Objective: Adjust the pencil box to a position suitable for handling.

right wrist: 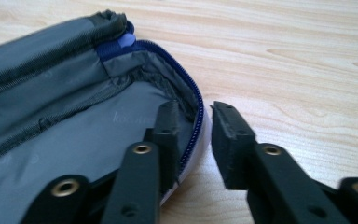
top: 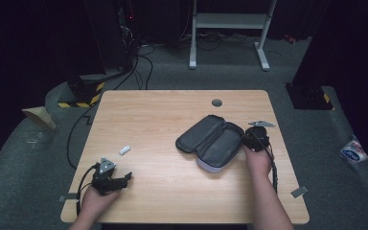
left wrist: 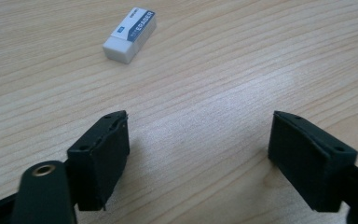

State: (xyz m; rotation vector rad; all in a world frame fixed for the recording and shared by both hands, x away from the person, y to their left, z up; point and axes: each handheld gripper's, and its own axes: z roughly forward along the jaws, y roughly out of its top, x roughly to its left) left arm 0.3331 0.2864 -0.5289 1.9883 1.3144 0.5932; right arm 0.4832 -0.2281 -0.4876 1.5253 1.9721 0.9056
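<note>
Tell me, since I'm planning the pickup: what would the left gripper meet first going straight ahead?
Probably bare table: the left gripper is open, and the white eraser lies ahead but off to its left.

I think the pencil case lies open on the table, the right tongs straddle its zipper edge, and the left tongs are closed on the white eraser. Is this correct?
Not quite. The left tongs are open and hold nothing; the white eraser lies apart from them on the table, as the left gripper view shows. The rest stands: the pencil case lies open, and the right tongs straddle its zipper edge.
</note>
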